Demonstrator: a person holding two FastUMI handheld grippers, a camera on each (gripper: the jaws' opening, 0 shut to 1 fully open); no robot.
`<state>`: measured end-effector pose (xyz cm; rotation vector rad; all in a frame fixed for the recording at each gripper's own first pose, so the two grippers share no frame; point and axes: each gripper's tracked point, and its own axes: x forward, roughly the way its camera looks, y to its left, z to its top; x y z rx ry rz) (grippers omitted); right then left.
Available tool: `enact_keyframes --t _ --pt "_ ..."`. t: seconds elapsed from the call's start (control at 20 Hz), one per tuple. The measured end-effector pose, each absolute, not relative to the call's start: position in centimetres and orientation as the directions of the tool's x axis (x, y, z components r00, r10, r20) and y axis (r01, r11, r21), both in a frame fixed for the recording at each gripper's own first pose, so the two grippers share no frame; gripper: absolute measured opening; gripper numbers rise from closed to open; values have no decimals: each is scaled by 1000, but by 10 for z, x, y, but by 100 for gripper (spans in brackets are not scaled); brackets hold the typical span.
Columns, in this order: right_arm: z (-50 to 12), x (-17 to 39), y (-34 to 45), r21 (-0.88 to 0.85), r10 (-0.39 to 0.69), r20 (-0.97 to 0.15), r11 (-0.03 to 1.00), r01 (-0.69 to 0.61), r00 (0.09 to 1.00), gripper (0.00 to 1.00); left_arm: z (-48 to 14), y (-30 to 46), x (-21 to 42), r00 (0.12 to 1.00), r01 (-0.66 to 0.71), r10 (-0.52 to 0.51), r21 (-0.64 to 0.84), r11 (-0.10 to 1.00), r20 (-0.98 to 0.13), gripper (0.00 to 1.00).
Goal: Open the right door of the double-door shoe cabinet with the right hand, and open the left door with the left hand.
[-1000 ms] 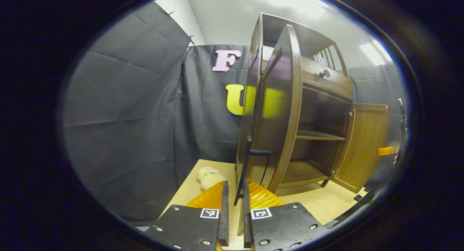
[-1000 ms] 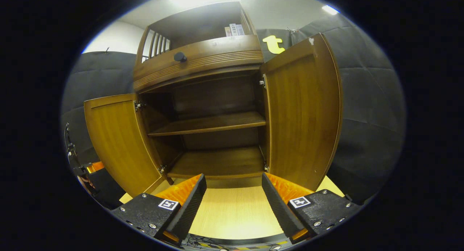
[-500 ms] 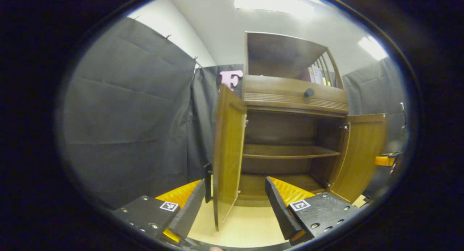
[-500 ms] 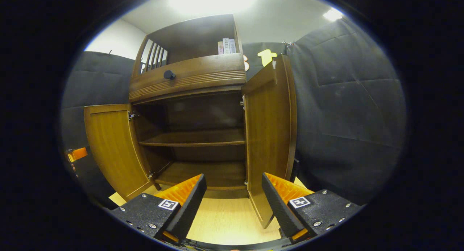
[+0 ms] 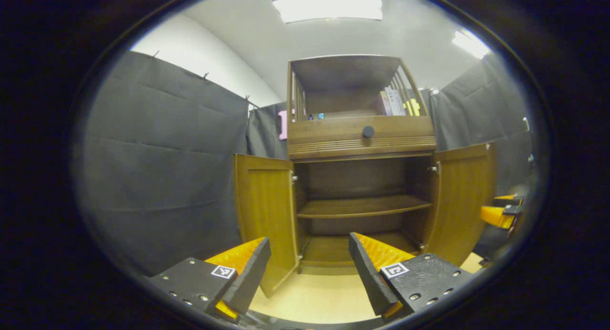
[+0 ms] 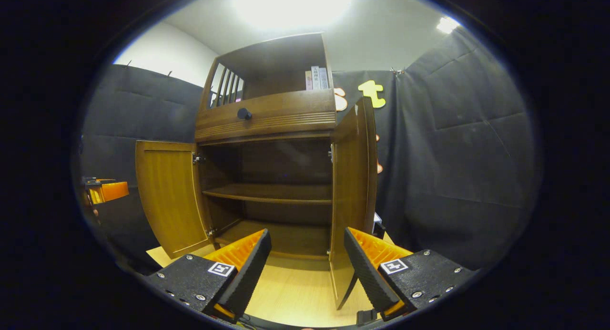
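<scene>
Cabinet doors are both standing open ahead of the two grippers. In the left gripper view, the left gripper [image 5: 307, 273] is holding its fingers spread wide with nothing between them, hovering above the pale tabletop [image 5: 319, 301]. Just beyond its left finger the left door [image 5: 264, 211] is swung outward, its inner face turned toward the camera. Straight ahead, between the fingers and farther off, the shoe cabinet [image 5: 360, 177] is showing a bare middle shelf [image 5: 357, 207] and a bare bottom board. Above the opening a drawer front is carrying a round dark knob [image 5: 368, 131], and over it an open top compartment is holding a few upright books [image 5: 395, 101]; any writing on their spines is too small to read. Right of the right finger the right door [image 5: 460, 196] is standing open, and past its edge the other gripper is peeking in at the far right.

In the right gripper view, the left door [image 6: 167, 196] is hanging open far left of the fingers. The right gripper [image 6: 307, 273] is likewise spread apart and gripping nothing. The right door [image 6: 352, 191] is standing nearly edge-on just above the gap, close to the right finger. Square black-and-white marker tags are sitting on both finger mounts.
</scene>
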<state>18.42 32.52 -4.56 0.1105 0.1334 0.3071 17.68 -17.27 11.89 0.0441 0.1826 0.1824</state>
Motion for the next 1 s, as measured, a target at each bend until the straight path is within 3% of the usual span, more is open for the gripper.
enact_keyframes --t 0.15,0.2,0.3,0.35,0.5,0.65,0.7,0.75,0.9,0.95,1.0 --pt "-49 174 302 114 294 -105 953 -282 950 95 117 -188 169 964 -208 210 32 978 -162 99" --pt "-55 174 293 108 282 -115 957 -270 953 95 116 -190 171 963 -216 216 16 976 -162 94" --pt "-61 175 279 127 251 -147 964 -234 957 91 114 -194 175 962 -227 223 -6 974 -160 99" --pt "-60 176 274 146 239 -147 965 -218 960 95 114 -192 174 959 -239 234 -10 971 -158 99" --pt "-54 177 264 155 216 -117 968 -197 969 91 115 -186 174 951 -279 273 -20 960 -147 99" --pt "-67 178 270 148 227 -151 968 -205 962 95 117 -183 171 943 -302 305 44 952 -136 94" --pt "-69 177 274 158 233 -162 965 -207 959 91 122 -185 172 946 -296 302 71 953 -117 96" --pt "-71 177 278 168 237 -169 963 -209 957 95 126 -187 171 948 -294 303 93 951 -101 99" --pt "-65 178 297 171 243 -162 962 -215 956 91 128 -188 175 954 -274 284 101 956 -96 99" --pt "-63 180 305 170 240 -160 962 -213 957 91 127 -184 182 957 -262 271 93 960 -106 89" --pt "-60 182 315 174 241 -156 961 -214 958 95 127 -179 188 960 -249 258 87 965 -109 99"
